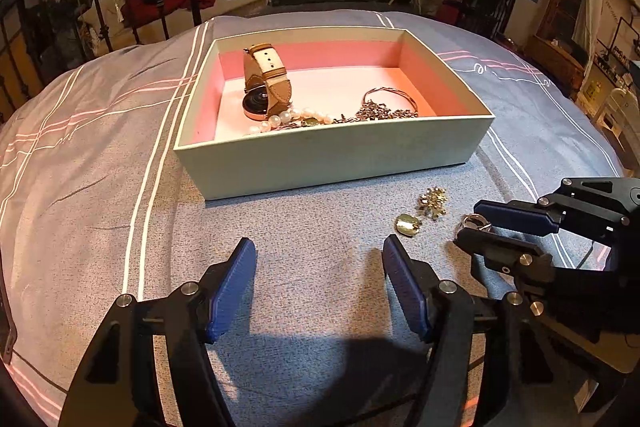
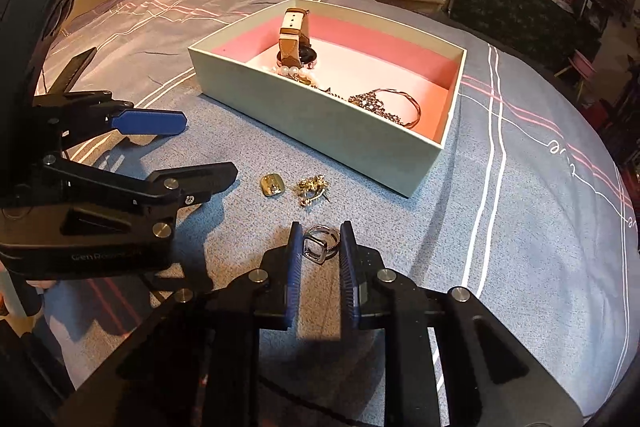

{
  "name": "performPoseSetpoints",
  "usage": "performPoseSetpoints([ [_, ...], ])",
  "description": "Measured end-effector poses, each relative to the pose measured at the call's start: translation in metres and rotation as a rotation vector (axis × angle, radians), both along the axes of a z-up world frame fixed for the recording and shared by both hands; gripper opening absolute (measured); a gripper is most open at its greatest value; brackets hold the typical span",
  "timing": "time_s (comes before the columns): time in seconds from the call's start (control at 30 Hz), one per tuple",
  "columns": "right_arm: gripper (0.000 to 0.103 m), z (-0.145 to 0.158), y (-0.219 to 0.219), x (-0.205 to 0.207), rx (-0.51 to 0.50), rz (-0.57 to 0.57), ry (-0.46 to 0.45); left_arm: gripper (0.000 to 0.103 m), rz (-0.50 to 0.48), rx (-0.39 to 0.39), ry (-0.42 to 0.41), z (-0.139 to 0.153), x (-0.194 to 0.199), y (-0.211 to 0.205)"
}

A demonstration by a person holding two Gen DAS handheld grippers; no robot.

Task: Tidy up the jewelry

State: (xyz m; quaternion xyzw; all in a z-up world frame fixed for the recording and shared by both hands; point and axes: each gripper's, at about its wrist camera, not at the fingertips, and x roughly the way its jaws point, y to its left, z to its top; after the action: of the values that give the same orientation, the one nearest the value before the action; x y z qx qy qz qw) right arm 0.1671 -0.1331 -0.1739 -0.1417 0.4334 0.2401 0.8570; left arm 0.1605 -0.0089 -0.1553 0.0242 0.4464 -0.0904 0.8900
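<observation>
Narrowed around a silver ring (image 2: 320,242), my right gripper (image 2: 320,247) has both jaws touching its sides as it lies on the bed (image 2: 520,227). Ahead and slightly right sits the box (image 2: 320,123). My left gripper (image 1: 318,259) stands wide, empty, beside it.

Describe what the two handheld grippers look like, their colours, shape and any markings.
Both grippers, left gripper and right gripper, are matte black frames with triangular cut-outs, silver round pivot bolts, and two long fingers faced with ribbed blue pads. The left one's body carries faint grey lettering, too blurred to read.
</observation>
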Motion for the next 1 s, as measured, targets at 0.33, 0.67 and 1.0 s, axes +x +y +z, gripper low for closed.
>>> performPoseSetpoints([
  [0.33, 0.02, 0.0, -0.016, -0.002, 0.007, -0.037, 0.008, 0.032, -0.104, 0.055, -0.016, -0.004, 0.014, -0.037],
  [0.67, 0.02, 0.006, -0.004, -0.005, 0.034, 0.002, -0.002, 0.013, -0.03, -0.001, -0.015, 0.005, 0.005, -0.007],
  [1.0, 0.02, 0.022, 0.016, -0.007, 0.041, 0.049, -0.037, 0.013, -0.004, 0.002, -0.029, 0.018, 0.003, 0.003],
])
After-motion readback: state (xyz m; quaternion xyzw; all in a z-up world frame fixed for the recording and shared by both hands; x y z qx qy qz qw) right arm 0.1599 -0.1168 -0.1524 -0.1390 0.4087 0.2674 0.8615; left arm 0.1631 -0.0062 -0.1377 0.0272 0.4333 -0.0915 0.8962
